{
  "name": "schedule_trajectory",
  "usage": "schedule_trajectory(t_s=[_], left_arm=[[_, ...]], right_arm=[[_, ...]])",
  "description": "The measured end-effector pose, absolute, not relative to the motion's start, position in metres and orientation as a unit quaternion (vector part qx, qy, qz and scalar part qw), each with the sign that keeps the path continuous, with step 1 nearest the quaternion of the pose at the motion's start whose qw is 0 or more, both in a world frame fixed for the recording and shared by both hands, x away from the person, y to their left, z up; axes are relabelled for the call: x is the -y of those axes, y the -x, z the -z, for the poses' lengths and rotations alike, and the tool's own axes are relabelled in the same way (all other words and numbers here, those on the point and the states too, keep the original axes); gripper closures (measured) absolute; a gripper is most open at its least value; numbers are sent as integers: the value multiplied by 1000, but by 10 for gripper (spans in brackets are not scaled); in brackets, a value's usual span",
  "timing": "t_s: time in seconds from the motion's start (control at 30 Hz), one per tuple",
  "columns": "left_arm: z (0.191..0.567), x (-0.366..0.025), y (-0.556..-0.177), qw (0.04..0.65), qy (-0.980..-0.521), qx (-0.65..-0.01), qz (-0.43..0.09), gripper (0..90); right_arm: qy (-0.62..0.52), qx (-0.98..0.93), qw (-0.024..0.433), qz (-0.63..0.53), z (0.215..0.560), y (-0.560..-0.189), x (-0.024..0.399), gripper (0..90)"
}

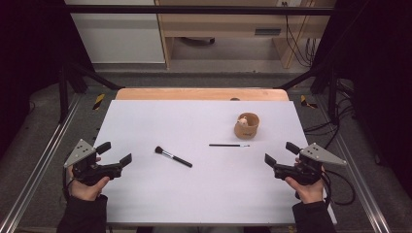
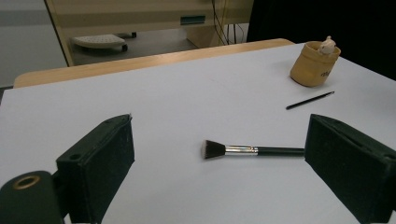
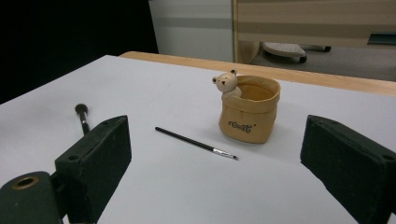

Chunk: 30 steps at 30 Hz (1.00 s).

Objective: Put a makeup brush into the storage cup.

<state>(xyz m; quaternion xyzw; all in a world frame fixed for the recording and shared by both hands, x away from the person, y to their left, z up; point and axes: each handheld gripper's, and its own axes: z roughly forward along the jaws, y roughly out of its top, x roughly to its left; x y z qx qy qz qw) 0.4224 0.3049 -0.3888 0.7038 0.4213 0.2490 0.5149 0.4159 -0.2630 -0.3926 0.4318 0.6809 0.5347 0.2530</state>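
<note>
1. Left gripper [image 1: 118, 154] sits at the near left edge of the bench [image 1: 145, 204], held in the person's left hand [image 1: 87, 187]. Jaws stand wide apart, nothing between them.
2. Right gripper [image 1: 281, 154] sits at the near right edge, held in the right hand [image 1: 306, 187]. Jaws likewise spread wide and empty.
3. Powder brush [image 1: 173, 157]: lies flat on the bench, left of centre. Long axis runs roughly 10 to 4 o'clock in the high view, bristle head at the 10 o'clock end, black handle toward 4.
4. From the left gripper the powder brush lies at about 3 o'clock, near but apart. In the left gripper view it [image 2: 252, 150] lies crosswise ahead of the jaws, the handle end running behind the right-hand jaw.
5. Thin liner brush [image 1: 229, 145]: flat, axis close to 9–3 o'clock in the high view, tip toward 3. It lies at about 10 o'clock from the right gripper; in the right gripper view it [image 3: 196, 143] lies between the jaws' lines, well ahead.
6. Bear-trimmed holder cup [image 1: 247, 126]: upright, just beyond the liner brush's tip end, apart from it.
7. Judgement: left gripper is nearer the powder brush, right gripper nearer the liner brush and cup. Each brush lies across its gripper's approach, so a wrist turn looks needed to close across the handle.
</note>
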Motion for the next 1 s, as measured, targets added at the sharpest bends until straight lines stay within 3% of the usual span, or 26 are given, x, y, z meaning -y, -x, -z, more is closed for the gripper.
schedule_trajectory(t_s=[0.5, 1.0], left_arm=[[389, -296, -422, 516, -704, -423, -244, 80], [405, -262, -430, 496, -706, -447, -236, 82]], right_arm=[[-430, -682, 252, -535, 392, -415, 260, 89], [-422, -689, 250, -534, 392, -415, 252, 88]])
